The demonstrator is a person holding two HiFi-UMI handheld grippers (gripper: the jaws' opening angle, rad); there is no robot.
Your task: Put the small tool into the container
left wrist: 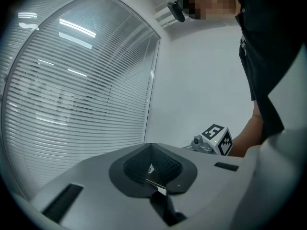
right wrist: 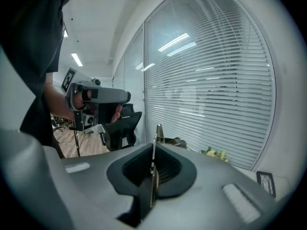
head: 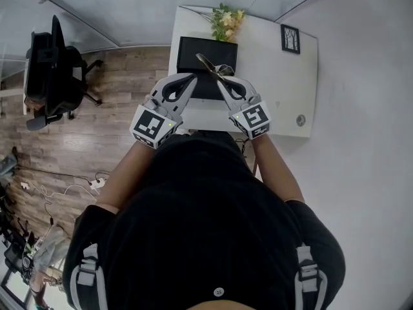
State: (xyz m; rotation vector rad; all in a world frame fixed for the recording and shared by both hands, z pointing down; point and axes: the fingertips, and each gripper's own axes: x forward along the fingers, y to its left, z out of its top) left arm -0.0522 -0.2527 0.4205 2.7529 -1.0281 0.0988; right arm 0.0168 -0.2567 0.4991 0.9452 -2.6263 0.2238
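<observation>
Gripping the small tool (head: 210, 65) in the right gripper (head: 223, 82), jaws closed on the flat sides of a thin metal piece seen edge-on in the right gripper view, free end standing well out past the fingertips. Held up in front of the body, resting on nothing. Pointing far and to the left along its long axis, so that in the head view the free end lies over the black container (head: 188, 51) at the far side of the white table (head: 284, 89), near the flowers (head: 226, 21). Left gripper (head: 191, 78) just to the left of the right one, tips close, jaws brought together; a thin bright sliver at the seam in the left gripper view, possibly only a glint, too small to tell. Judged as the carry step, release not yet made. Next move, on this reading: go far and down, container straight ahead of and below the right gripper, then part the jaws once the tip sits inside the walls. Worth minding the long axis: lower tip-first or lay along the container's longer side, clear of the rim. No call for the left gripper, though about as near.
</observation>
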